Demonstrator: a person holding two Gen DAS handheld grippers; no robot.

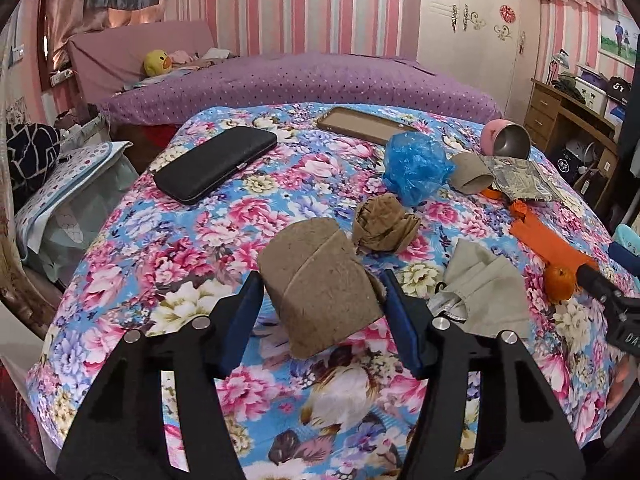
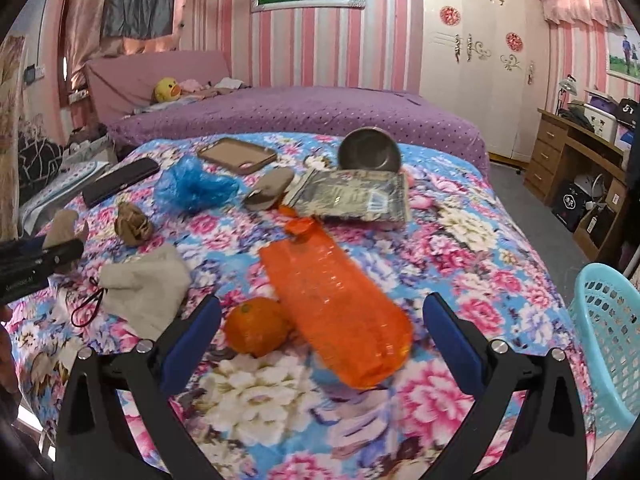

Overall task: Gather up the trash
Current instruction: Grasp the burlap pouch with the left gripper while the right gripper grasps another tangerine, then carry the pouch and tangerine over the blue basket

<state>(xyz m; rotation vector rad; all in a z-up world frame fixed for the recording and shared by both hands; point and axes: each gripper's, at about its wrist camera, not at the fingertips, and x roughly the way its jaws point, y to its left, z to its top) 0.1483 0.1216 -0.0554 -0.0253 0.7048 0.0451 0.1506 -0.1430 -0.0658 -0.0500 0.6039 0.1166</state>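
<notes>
My left gripper (image 1: 320,292) is shut on a brown cardboard tube (image 1: 316,280) and holds it just above the floral bedspread (image 1: 200,240). Beyond it lie a crumpled brown paper ball (image 1: 382,222), a blue plastic bag (image 1: 416,168) and a second cardboard tube (image 1: 472,174). My right gripper (image 2: 320,322) is open over the near end of an orange plastic bag (image 2: 332,308), with an orange fruit (image 2: 256,326) between its fingers. The left gripper and its tube show at the far left in the right wrist view (image 2: 44,256).
A turquoise basket (image 2: 608,340) stands off the bed's right edge. A black wallet (image 1: 216,164), brown phone case (image 1: 364,124), pink metal cup (image 1: 506,138), foil packet (image 2: 352,196) and beige pouch (image 2: 148,288) lie on the bed. A wooden desk (image 2: 580,160) stands at right.
</notes>
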